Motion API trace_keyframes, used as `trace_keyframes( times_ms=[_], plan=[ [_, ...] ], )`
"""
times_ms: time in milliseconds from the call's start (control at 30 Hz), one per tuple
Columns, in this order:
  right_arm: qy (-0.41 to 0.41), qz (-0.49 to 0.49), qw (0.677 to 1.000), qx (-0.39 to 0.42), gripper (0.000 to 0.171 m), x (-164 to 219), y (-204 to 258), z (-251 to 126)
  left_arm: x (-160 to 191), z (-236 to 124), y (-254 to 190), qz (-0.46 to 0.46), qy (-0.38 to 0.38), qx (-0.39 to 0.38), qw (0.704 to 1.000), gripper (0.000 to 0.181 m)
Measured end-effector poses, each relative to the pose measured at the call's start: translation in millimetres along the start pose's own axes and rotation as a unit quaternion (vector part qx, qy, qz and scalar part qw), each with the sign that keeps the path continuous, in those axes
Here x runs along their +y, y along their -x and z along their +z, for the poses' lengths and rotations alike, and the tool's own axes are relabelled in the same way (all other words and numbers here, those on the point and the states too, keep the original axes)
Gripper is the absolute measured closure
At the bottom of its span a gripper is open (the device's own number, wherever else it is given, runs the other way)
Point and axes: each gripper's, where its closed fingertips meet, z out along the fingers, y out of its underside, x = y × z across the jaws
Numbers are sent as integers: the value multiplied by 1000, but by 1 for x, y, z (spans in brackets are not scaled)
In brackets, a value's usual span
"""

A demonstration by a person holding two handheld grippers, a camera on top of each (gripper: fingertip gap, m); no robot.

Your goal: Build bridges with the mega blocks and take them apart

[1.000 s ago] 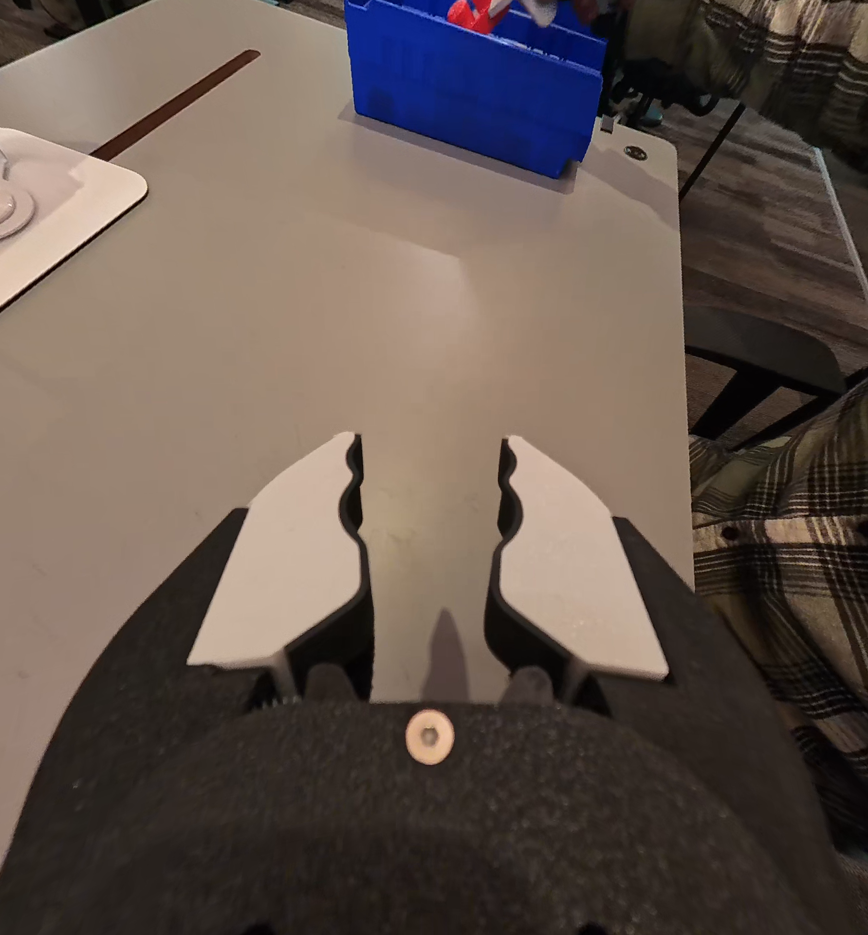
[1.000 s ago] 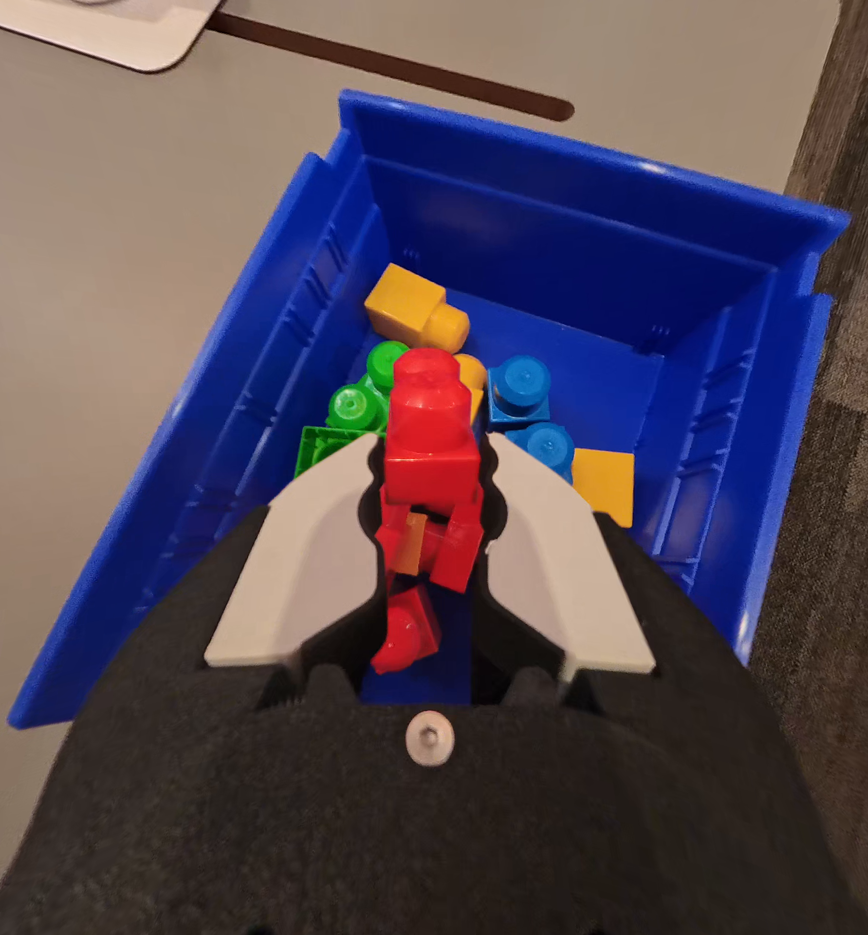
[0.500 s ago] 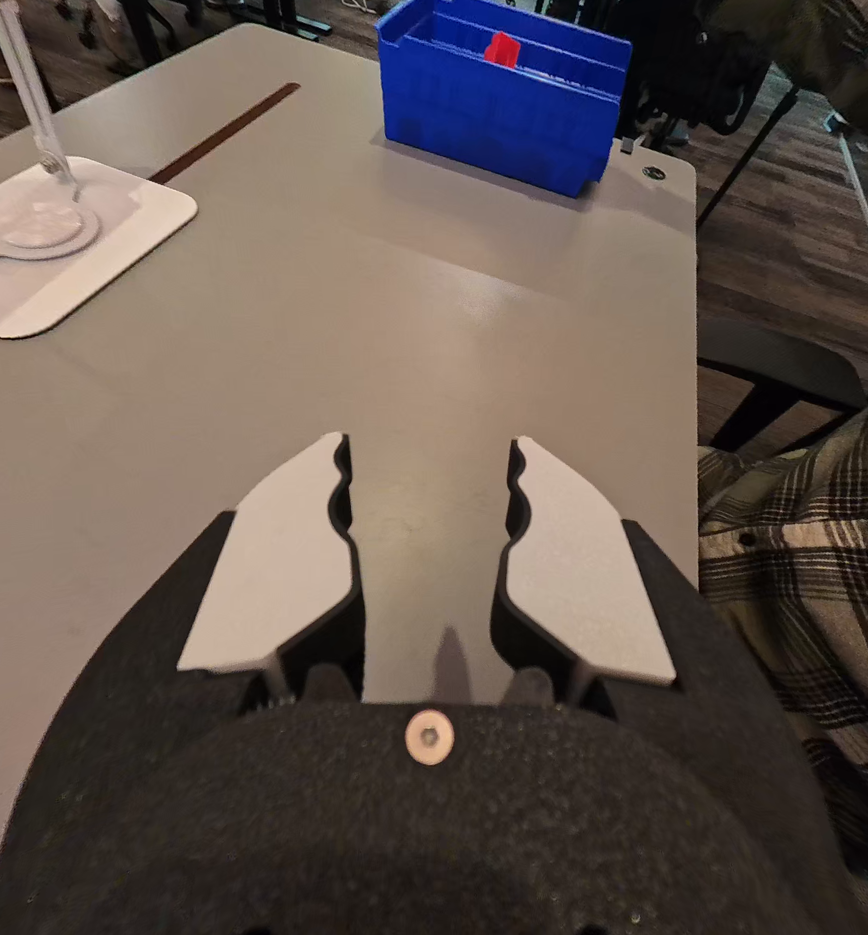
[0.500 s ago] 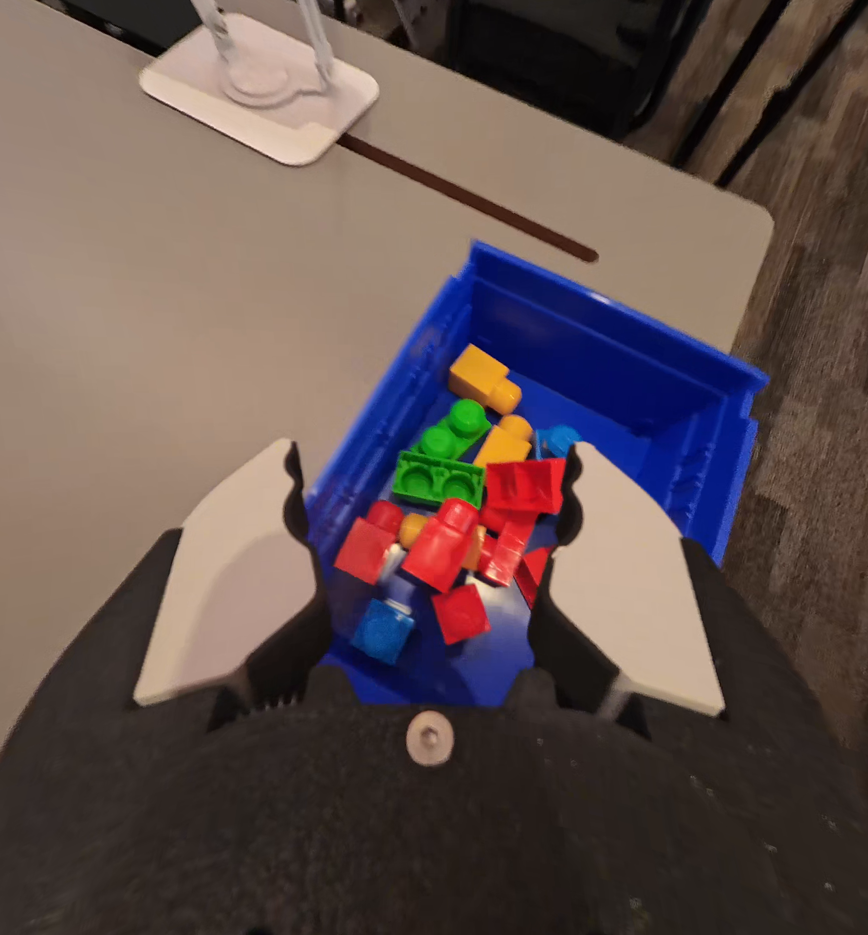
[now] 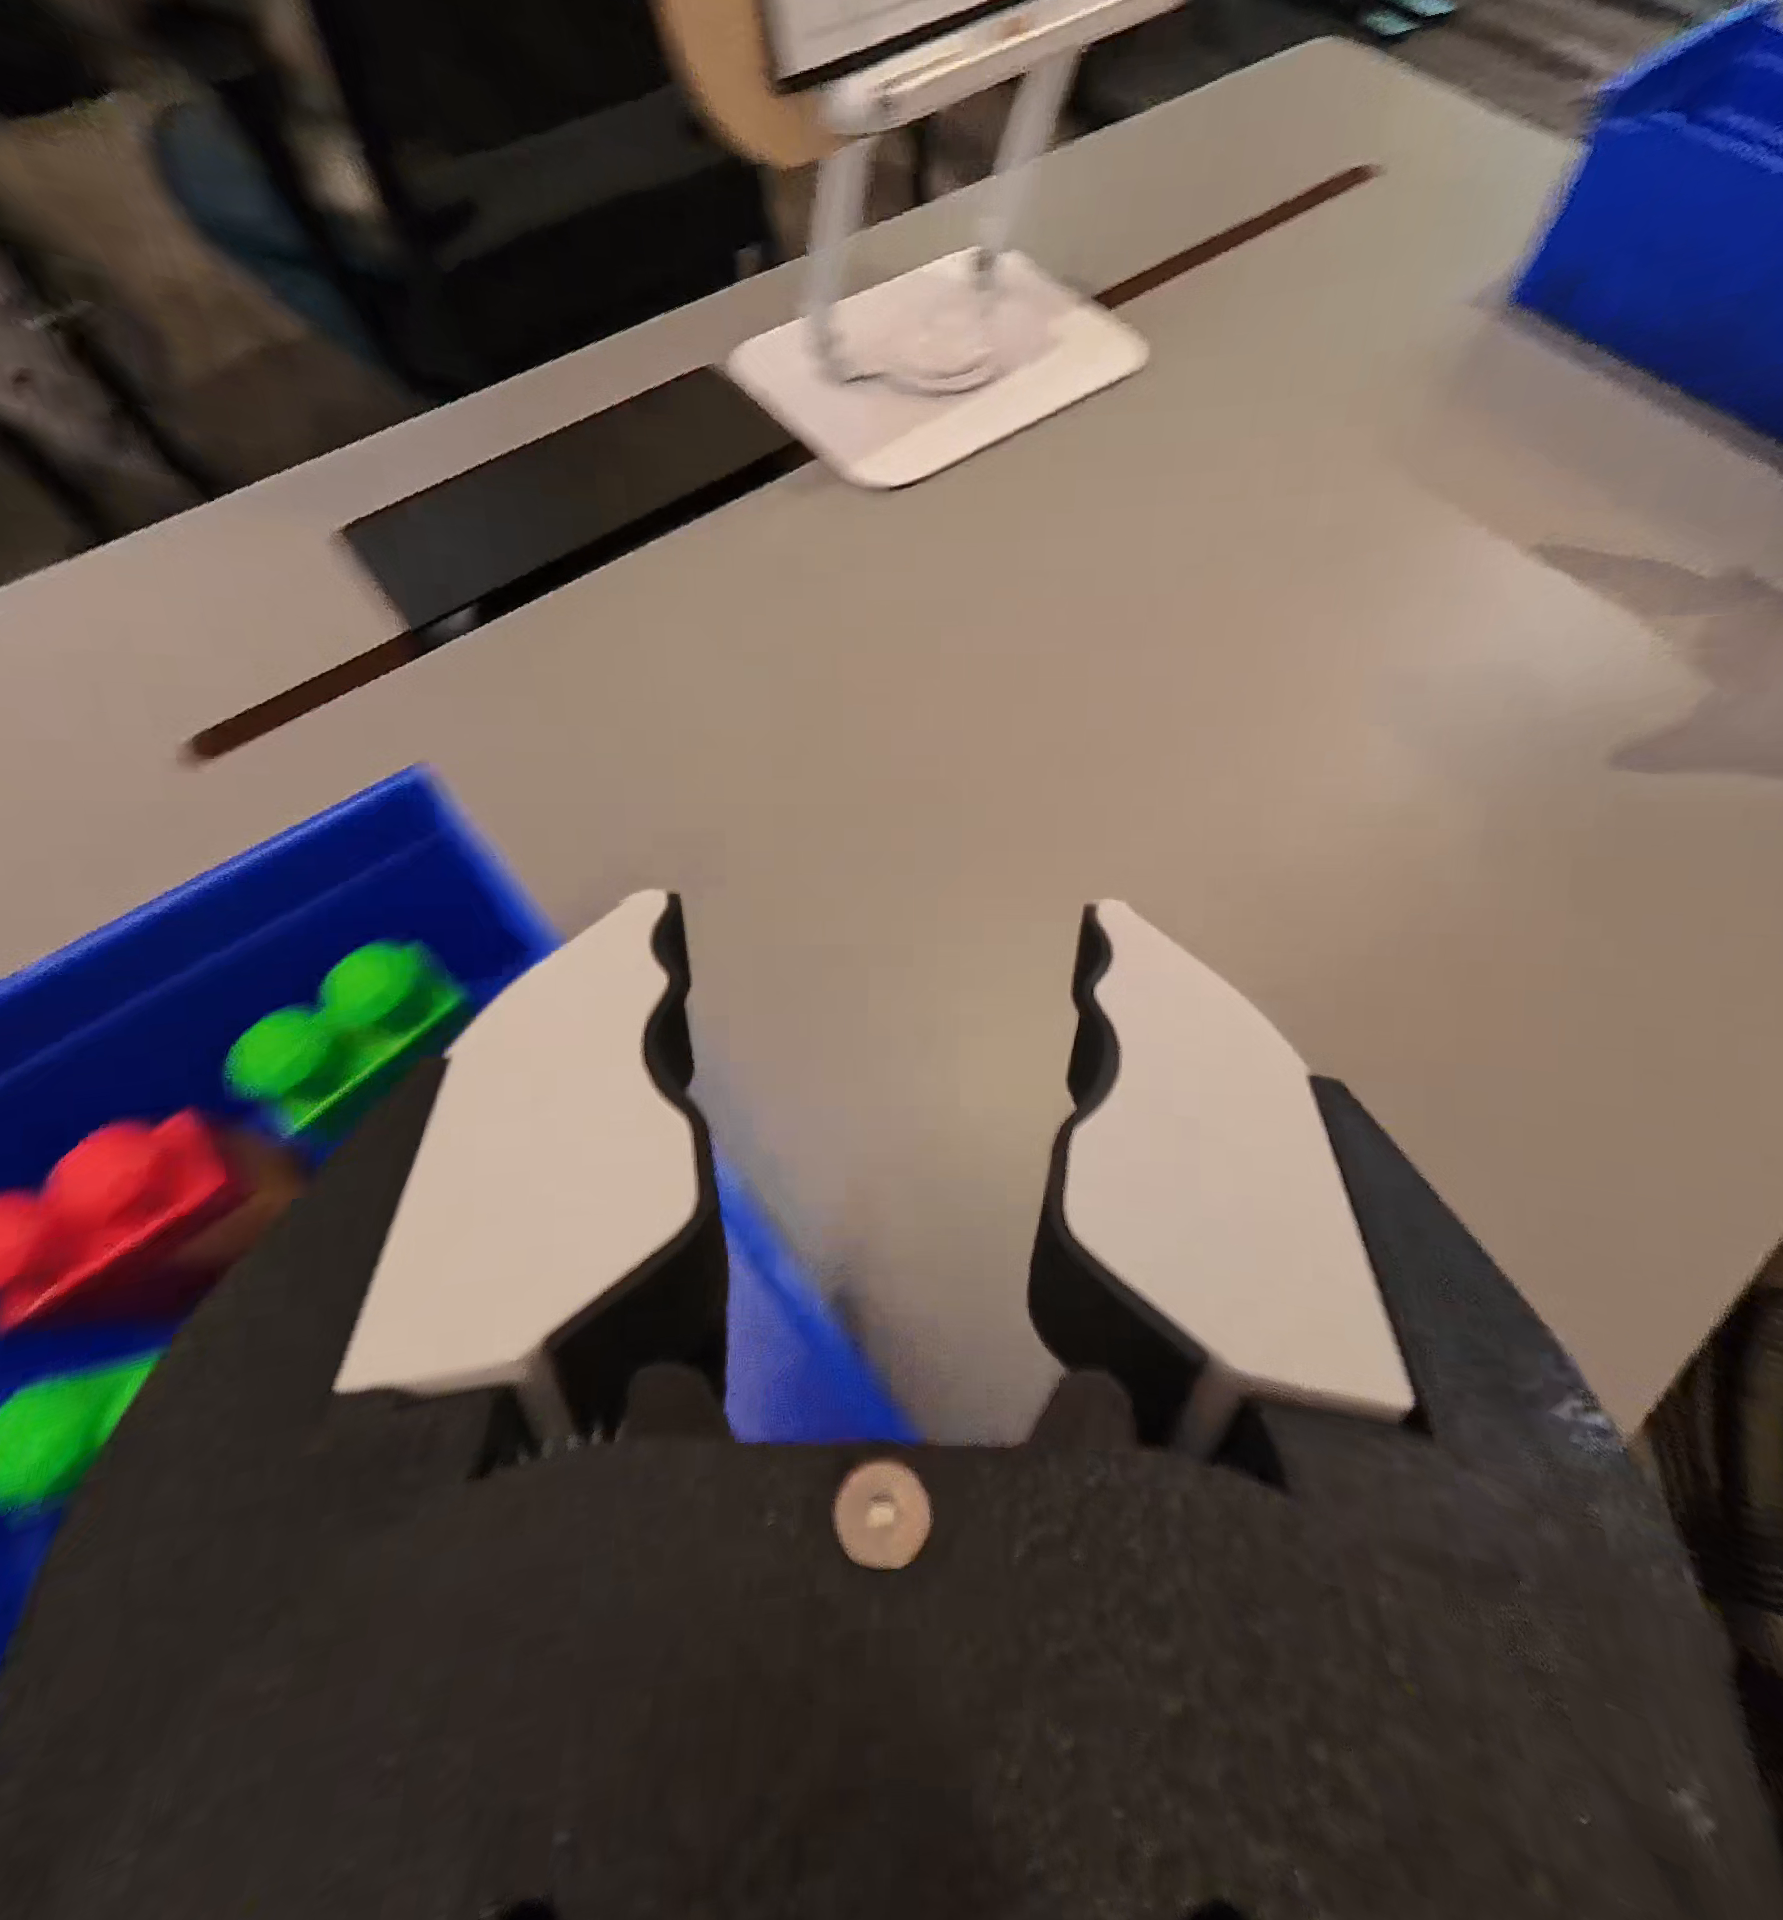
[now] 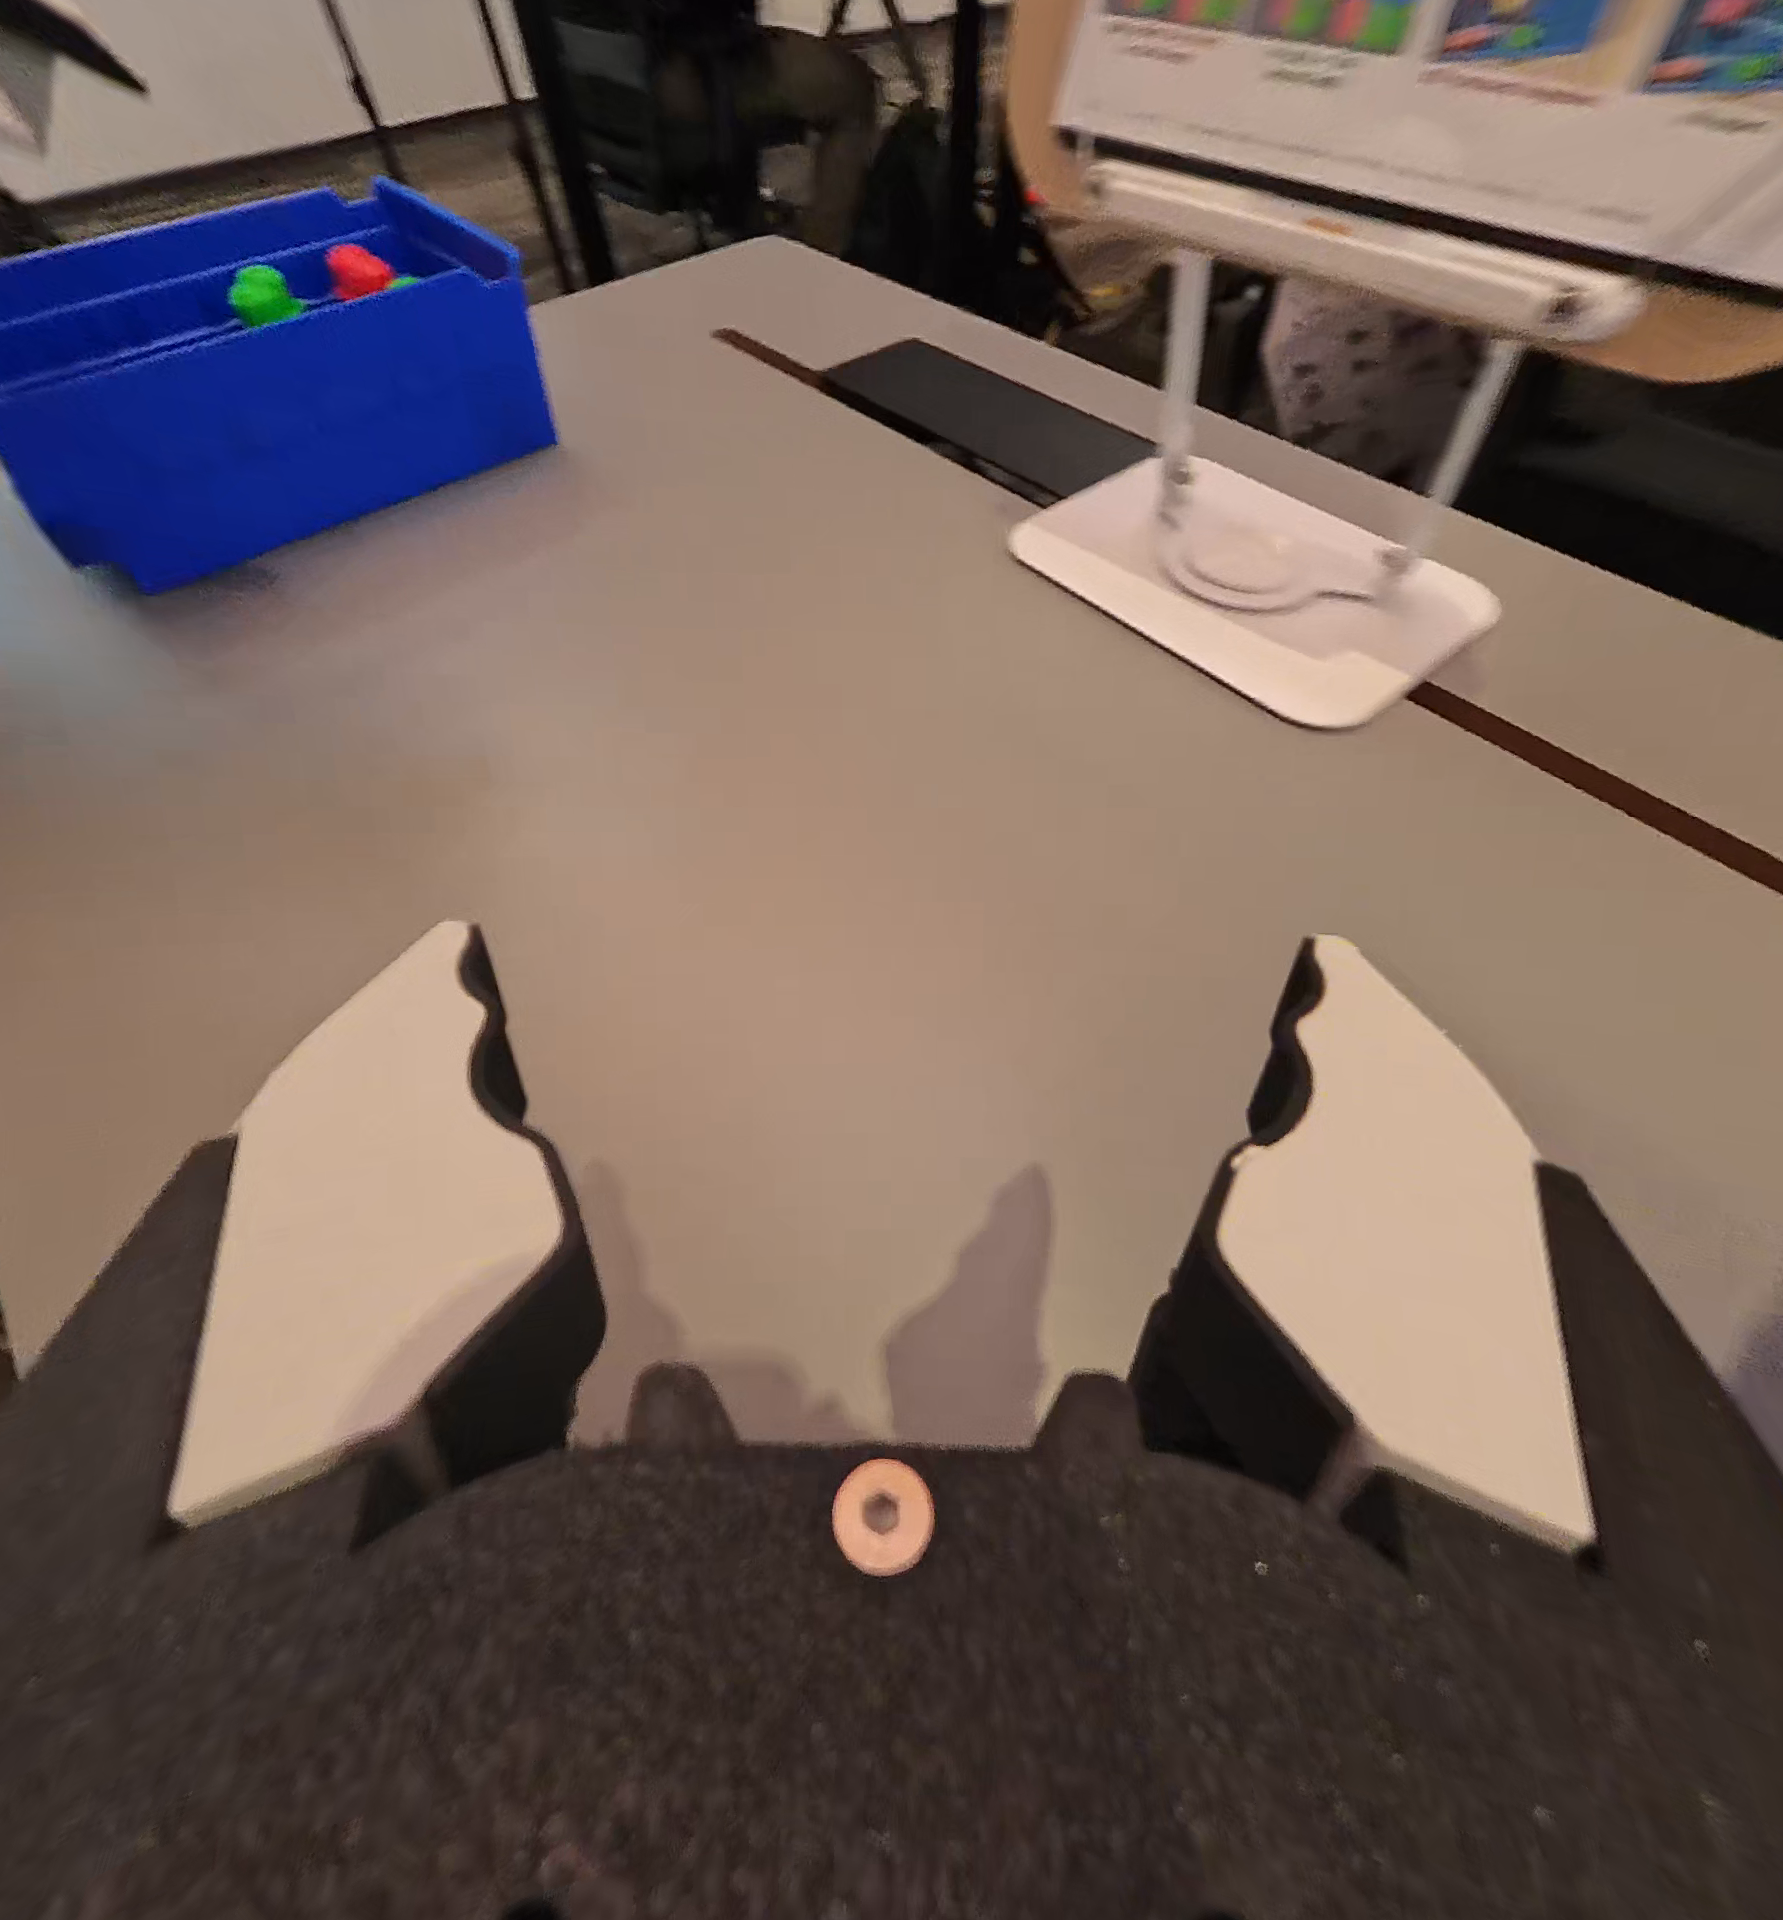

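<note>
Left wrist view: left gripper (image 5: 882, 925), smooth white fingers (image 5: 544, 1164) in grainy black housing, parted and empty above the matte grey surface (image 5: 970, 675); blurred studded green (image 5: 347, 1023) and red blocks (image 5: 87, 1216) lie in a blue bin (image 5: 243, 914) at lower left.

Right wrist view: right gripper (image 6: 892, 940), fingers wide apart and empty; a second blue bin (image 6: 243, 436) with blocks far left, white stand (image 6: 1261, 603) right.

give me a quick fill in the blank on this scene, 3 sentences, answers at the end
1. Both the left gripper and the right gripper are open and hold ____.
2. The blocks sit inside a bin coloured ____.
3. In the left wrist view, the block farthest back in the near bin is ____.

Missing words: nothing; blue; green
</note>
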Motion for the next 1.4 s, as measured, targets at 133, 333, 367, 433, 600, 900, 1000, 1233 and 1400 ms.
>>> trace_keyframes(
  times_ms=[133, 333, 367, 433, 600, 900, 1000, 1233, 1400],
  plan=[
    [-15, -1, 998, -58, 37, 6, 23, 61, 21, -37, 68, -51, 22, -83, 995, 118],
    [-2, 4, 996, -87, 39, 22, 33, 112, 69, -50, 131, -115, 95, -144, 978, 119],
    [1, 3, 996, -94, 40, 24, 36, 114, 72, -47, 134, -108, 105, -142, 978, 121],
    [4, -9, 995, -95, 41, 28, 39, 115, 77, -37, 138, -71, 134, -130, 980, 122],
    [-8, -6, 993, -120, 45, 31, 50, 111, 84, -8, 147, 20, 204, -81, 975, 124],
    [10, -13, 992, -124, 45, 38, 54, 110, 75, 28, 167, 86, 223, 12, 971, 137],
    [2, -4, 992, -126, 46, 37, 51, 108, 82, 34, 179, 106, 246, 10, 963, 136],
    [8, 6, 991, -135, 48, 39, 51, 108, 90, 49, 185, 124, 272, 32, 954, 131],
    [20, -2, 991, -134, 47, 43, 52, 111, 103, 56, 186, 138, 309, 36, 940, 128]
  ],
)
